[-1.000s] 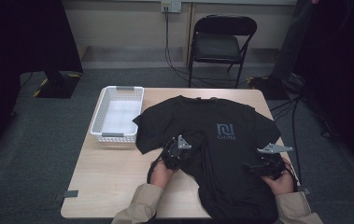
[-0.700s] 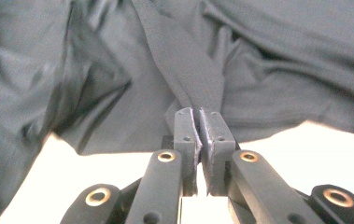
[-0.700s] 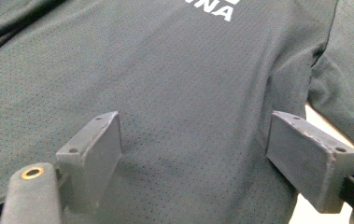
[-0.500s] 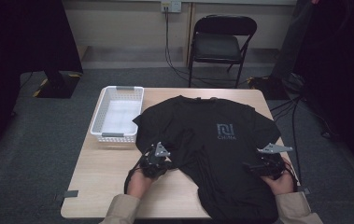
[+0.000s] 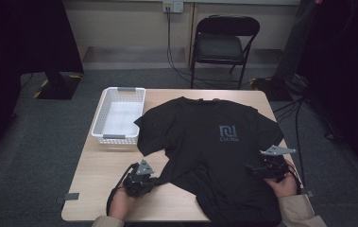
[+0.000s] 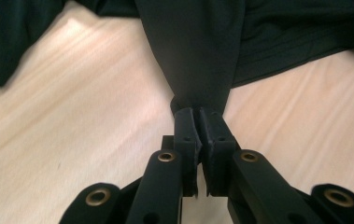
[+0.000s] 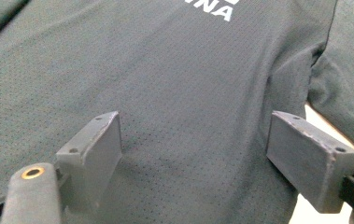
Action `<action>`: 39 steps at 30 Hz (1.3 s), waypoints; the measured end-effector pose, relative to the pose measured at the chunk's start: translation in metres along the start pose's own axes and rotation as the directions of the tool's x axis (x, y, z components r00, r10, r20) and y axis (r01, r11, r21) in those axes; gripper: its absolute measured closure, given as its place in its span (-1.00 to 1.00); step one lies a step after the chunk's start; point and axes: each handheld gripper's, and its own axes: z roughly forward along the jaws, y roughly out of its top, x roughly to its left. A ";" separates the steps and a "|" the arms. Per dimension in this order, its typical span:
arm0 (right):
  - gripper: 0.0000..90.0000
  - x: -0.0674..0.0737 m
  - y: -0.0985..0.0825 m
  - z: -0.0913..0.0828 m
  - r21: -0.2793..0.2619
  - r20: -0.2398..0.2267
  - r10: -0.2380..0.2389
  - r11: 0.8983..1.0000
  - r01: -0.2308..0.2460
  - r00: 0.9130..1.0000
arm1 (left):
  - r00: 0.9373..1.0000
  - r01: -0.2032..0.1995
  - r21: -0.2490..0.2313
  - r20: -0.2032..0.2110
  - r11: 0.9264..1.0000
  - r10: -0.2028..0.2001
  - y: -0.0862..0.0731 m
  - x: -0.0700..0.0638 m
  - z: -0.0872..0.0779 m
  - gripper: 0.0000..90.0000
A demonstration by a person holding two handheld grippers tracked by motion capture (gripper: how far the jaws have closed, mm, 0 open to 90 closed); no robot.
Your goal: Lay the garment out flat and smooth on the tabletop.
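One wooden table (image 5: 106,170) carries the whole scene in the high view, and most of its top lies under a black T-shirt (image 5: 214,161). The shirt is spread face up from the table's centre out to three o'clock, with its collar toward twelve o'clock, a pale printed logo (image 5: 229,133) on the chest and its hem reaching the near edge at about five o'clock. At roughly seven o'clock a part of the shirt's lower left side is drawn out into a taut, narrow point over bare wood.

At ten o'clock on the table stands a white basket (image 5: 102,126), just beside the shirt's left sleeve.

The left gripper (image 5: 154,180) sits at seven o'clock, held in the person's left hand (image 5: 122,204). In the left gripper view its jaws are pressed together on the gathered fabric of the T-shirt (image 6: 193,46), which fans out from the left gripper (image 6: 196,112) toward twelve o'clock across the wood.

The right gripper (image 5: 252,170) rests at four o'clock on the shirt, held by the right hand (image 5: 283,182). In the right gripper view its jaws stand wide apart and clasp nothing, the right gripper (image 7: 193,140) lying over flat mesh fabric of the T-shirt (image 7: 174,79), with white letters at twelve o'clock.
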 end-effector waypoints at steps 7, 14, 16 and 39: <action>-0.61 0.000 0.000 0.000 0.000 0.000 0.000 1.000 0.000 1.000 | 0.999 0.037 -0.032 -0.037 0.999 -0.038 0.000 0.002 -0.004 0.31; -0.61 0.000 0.000 0.000 0.000 0.000 0.000 1.000 0.000 1.000 | 0.998 0.036 -0.090 -0.049 0.995 -0.040 0.031 0.003 0.016 0.06; -0.61 0.000 0.000 0.000 0.000 0.000 0.000 1.000 0.000 1.000 | 0.998 0.035 -0.088 -0.052 0.996 -0.040 0.039 0.004 0.026 0.09; -0.61 0.000 0.000 0.000 -0.001 0.000 0.001 1.000 -0.001 1.000 | 1.000 0.027 -0.004 -0.012 1.000 -0.027 0.025 0.004 0.026 0.97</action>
